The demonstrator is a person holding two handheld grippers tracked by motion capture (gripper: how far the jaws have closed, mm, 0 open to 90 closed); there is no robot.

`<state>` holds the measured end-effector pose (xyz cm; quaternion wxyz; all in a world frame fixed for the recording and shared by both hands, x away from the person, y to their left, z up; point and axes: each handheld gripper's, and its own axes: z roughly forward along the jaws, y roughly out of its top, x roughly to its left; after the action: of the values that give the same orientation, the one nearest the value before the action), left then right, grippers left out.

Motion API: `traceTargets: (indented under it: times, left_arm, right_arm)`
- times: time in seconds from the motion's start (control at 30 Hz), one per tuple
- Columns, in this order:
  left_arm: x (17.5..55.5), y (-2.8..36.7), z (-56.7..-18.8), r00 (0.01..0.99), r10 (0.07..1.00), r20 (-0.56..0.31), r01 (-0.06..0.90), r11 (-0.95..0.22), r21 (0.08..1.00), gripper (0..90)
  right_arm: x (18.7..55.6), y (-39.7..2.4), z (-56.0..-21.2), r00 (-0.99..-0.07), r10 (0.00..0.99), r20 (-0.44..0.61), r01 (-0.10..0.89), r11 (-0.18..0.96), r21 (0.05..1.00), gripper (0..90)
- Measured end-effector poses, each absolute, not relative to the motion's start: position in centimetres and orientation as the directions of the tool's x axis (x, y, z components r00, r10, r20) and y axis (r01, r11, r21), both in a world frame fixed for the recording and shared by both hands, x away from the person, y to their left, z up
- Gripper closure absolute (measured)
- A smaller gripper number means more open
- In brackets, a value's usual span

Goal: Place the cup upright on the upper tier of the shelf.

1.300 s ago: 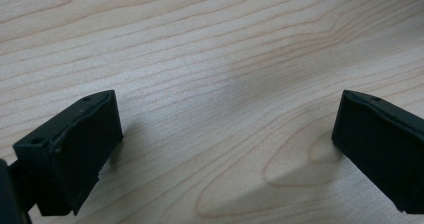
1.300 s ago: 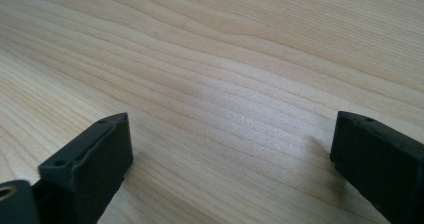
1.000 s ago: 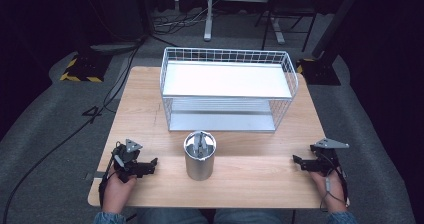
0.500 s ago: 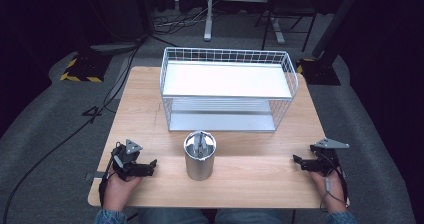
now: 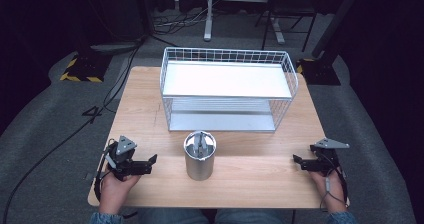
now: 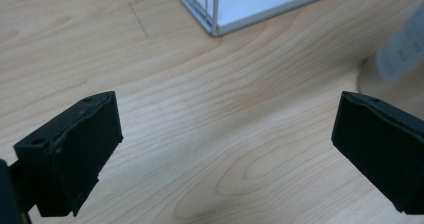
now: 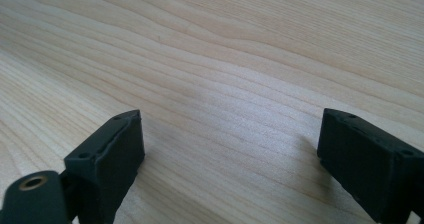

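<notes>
The tabletop (image 5: 145,99) in front of you was light wood, set on a grey floor with cables trailing off behind it. The largest thing on it was the white wire rack (image 5: 227,91), a two-level basket standing toward the far side, its upper shelf a plain white sheet and its front lower edge facing you. In your left gripper view one corner of the rack (image 6: 215,14) sat at the top, well apart from the fingers.

Just in front of the rack, near the middle of the tabletop, stood the metal canister (image 5: 199,155), upright, with something metal inside it that was too small to make out. It stood between your two grippers and touched neither. A blurred part of the canister (image 6: 400,59) showed at the right edge of your left gripper view.

Your left gripper (image 5: 142,165) rested low at the near left, pointing toward the canister, with its fingers (image 6: 75,149) spread wide over bare wood and nothing between them. Your right gripper (image 5: 300,161) lay at the near right edge, well apart from the canister, its fingers (image 7: 107,154) likewise wide apart and empty.
</notes>
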<state>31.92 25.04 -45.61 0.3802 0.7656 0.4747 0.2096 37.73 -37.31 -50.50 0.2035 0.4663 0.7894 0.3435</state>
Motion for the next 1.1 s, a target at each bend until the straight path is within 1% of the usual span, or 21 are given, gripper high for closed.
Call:
traceTargets:
  times: [0.33,0.4,0.63,0.93,1.1]
  left_arm:
    - [31.0,24.7,-43.8,0.481,0.875,-0.057,0.505,-0.223,0.834,0.3]
    - [30.7,24.6,-43.4,0.502,0.863,-0.059,0.473,-0.217,0.854,0.2]
    - [30.0,23.9,-42.3,0.539,0.839,-0.077,0.405,-0.178,0.897,0.2]
    - [29.8,22.8,-41.6,0.58,0.811,-0.074,0.376,-0.186,0.908,0.2]
    - [29.8,22.0,-41.1,0.607,0.79,-0.089,0.362,-0.175,0.916,0.2]
  right_arm:
    - [37.7,-37.3,-50.5,-0.483,0.876,-0.001,0.596,0.33,0.732,12.2]
    - [37.7,-37.3,-50.5,-0.483,0.876,-0.001,0.596,0.329,0.732,12.2]
    - [37.7,-37.3,-50.5,-0.483,0.876,-0.001,0.596,0.33,0.733,12.3]
    - [37.7,-37.3,-50.5,-0.482,0.876,-0.001,0.596,0.328,0.733,12.4]
    - [37.7,-37.3,-50.5,-0.482,0.876,-0.001,0.596,0.328,0.733,12.5]
